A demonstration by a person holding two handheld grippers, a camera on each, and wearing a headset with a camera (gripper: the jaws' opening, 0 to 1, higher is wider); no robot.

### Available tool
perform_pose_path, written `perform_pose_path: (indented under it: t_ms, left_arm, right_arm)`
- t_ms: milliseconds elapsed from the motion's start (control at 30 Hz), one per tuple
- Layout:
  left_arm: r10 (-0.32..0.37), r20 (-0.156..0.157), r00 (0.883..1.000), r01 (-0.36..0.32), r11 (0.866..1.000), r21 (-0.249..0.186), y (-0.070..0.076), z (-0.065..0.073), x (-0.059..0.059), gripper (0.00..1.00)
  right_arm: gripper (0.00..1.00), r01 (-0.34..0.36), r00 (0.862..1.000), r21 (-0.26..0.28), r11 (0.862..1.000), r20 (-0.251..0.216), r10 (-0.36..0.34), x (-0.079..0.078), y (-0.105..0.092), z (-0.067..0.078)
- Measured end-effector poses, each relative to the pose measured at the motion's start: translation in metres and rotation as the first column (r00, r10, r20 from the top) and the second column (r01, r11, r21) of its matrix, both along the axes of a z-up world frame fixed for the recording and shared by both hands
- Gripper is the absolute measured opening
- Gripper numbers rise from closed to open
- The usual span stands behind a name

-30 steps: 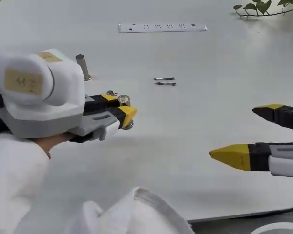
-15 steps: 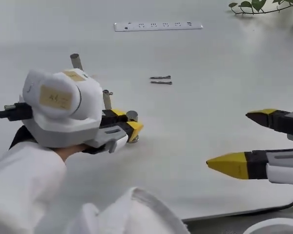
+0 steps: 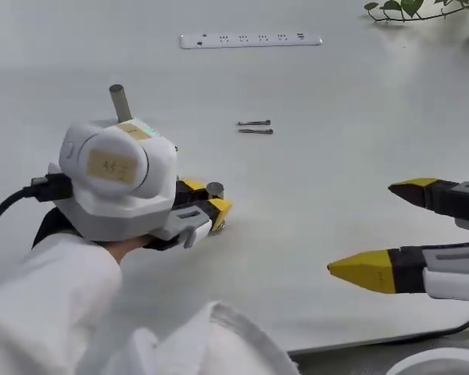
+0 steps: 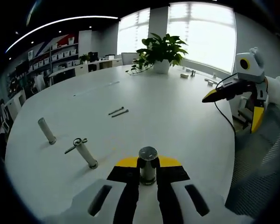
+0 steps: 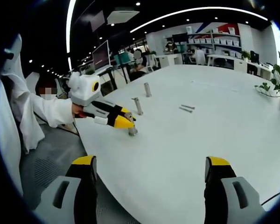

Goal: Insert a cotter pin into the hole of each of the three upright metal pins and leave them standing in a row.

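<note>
Left gripper (image 4: 148, 173): jaws pinching the upright metal pin (image 4: 148, 163) between their yellow tips, near the desk's (image 3: 336, 117) near edge. Right gripper (image 3: 361, 230): jaws spread, well apart from that pin. Two cotter pins (image 3: 255, 126) lie mid-desk.

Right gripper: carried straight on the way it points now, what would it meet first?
Probably the left gripper, clamped on an upright metal pin; the stretch of table from the right gripper to it looks free, though depth is hard to judge.
</note>
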State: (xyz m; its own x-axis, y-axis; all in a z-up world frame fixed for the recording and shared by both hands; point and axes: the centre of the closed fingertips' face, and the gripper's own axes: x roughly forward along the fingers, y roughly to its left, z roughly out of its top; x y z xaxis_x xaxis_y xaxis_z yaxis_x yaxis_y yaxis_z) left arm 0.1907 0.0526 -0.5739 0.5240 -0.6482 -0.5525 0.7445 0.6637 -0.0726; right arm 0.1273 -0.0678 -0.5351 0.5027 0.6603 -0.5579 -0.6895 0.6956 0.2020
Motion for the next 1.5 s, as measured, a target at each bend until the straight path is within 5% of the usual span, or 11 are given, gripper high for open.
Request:
perform_pose_path:
  t_ms: [433,767,933,1033,1500]
  left_arm:
    - [-0.004,0.033,0.999,0.004,1.000,0.002,0.001,0.000,-0.004,0.10]
    - [0.045,0.013,0.999,-0.044,0.999,-0.030,0.002,0.000,-0.002,0.11]
    - [0.014,0.031,0.999,-0.013,1.000,-0.020,0.003,0.000,-0.004,0.11]
    - [-0.003,-0.007,1.000,0.003,1.000,-0.026,0.007,-0.003,-0.008,0.13]
    - [-0.126,0.005,0.992,0.126,0.989,-0.074,0.035,0.022,-0.038,0.59]
  right_arm:
    - [0.95,0.000,1.000,-0.001,1.000,-0.003,0.000,0.000,-0.001,-0.001]
    - [0.95,-0.001,1.000,0.001,1.000,-0.003,0.001,0.001,-0.001,-0.002]
    - [0.95,-0.003,1.000,0.002,1.000,-0.004,0.003,0.001,-0.001,-0.002]
    - [0.95,-0.005,1.000,0.000,1.000,-0.006,0.005,0.001,-0.001,-0.003]
    - [0.94,0.000,1.000,-0.010,1.000,-0.016,-0.001,0.000,-0.006,-0.005]
